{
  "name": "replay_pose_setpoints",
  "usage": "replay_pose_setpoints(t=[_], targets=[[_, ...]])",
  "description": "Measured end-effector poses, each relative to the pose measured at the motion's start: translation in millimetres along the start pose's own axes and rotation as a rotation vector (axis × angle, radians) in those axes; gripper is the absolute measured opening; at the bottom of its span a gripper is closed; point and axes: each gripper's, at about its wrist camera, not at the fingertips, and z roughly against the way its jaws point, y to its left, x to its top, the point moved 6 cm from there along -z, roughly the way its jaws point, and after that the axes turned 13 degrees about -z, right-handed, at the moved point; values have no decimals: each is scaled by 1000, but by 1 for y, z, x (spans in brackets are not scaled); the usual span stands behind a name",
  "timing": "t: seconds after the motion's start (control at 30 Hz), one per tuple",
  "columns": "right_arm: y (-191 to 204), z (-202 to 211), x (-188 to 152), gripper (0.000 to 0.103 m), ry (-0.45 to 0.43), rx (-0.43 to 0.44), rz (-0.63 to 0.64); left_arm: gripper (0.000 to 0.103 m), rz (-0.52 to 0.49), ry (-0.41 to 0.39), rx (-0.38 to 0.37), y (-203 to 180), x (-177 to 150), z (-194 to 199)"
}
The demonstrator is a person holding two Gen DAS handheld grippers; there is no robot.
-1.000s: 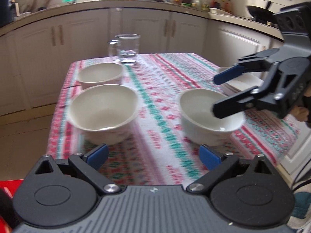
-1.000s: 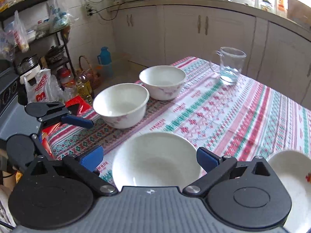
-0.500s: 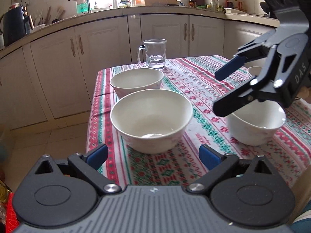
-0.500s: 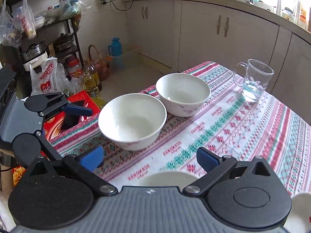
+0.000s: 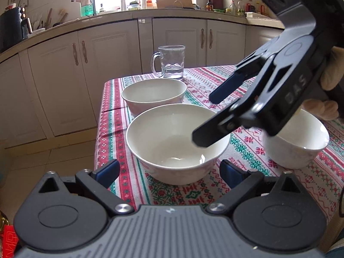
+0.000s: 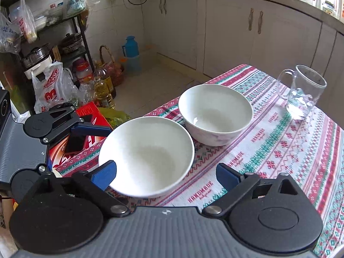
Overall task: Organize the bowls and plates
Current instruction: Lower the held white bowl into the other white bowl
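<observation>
Three empty white bowls stand on a patterned tablecloth [image 5: 247, 150]. The near bowl [image 5: 176, 144] [image 6: 148, 157] sits by the table's corner, a second bowl [image 5: 153, 94] [image 6: 215, 114] is just behind it, and the third bowl [image 5: 294, 142] is to the right. My left gripper [image 5: 169, 172] faces the near bowl, jaws closing, pads level with its sides but apart from it. My right gripper [image 5: 204, 119] [image 6: 166, 175] hangs over the same bowl's right rim, jaws closing, the bowl's near side between them, with no pad pressing on it. A left gripper finger [image 6: 92, 129] shows beside the bowl.
A glass mug [image 5: 172, 62] [image 6: 301, 92] with a little water stands at the table's far edge. Cabinets [image 5: 96, 64] run behind the table. On the floor left of the table are a red box [image 6: 90, 111], oil bottles [image 6: 103, 90], bags and a shelf rack.
The right gripper has moved left from the right-hand bowl to the near bowl. The left gripper's view has swung to centre that bowl. Both pairs of jaws have narrowed a little.
</observation>
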Motion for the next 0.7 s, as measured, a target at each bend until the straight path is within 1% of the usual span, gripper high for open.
replay_pose_setpoints(t=[0.07, 0.17, 0.3, 0.37, 0.43, 0.47, 0.7], targets=[[1, -6, 2, 91, 14, 4, 6, 97, 5, -4, -7, 2, 1, -3], [1, -13, 5, 84, 29, 13, 5, 95, 9, -11, -27, 3, 1, -4], [1, -19, 8, 80, 40, 14, 2, 93, 5, -20, -43, 3, 1, -4], [1, -21, 8, 76, 47, 20, -2, 90, 6, -24, -56, 2, 1, -4], [1, -23, 9, 74, 51, 26, -3, 87, 3, -27, -63, 1, 2, -4], [1, -23, 9, 72, 53, 29, -3, 87, 2, -29, -63, 0, 2, -4], [1, -24, 10, 72, 53, 36, -5, 86, 17, -34, -68, 1, 1, -4]])
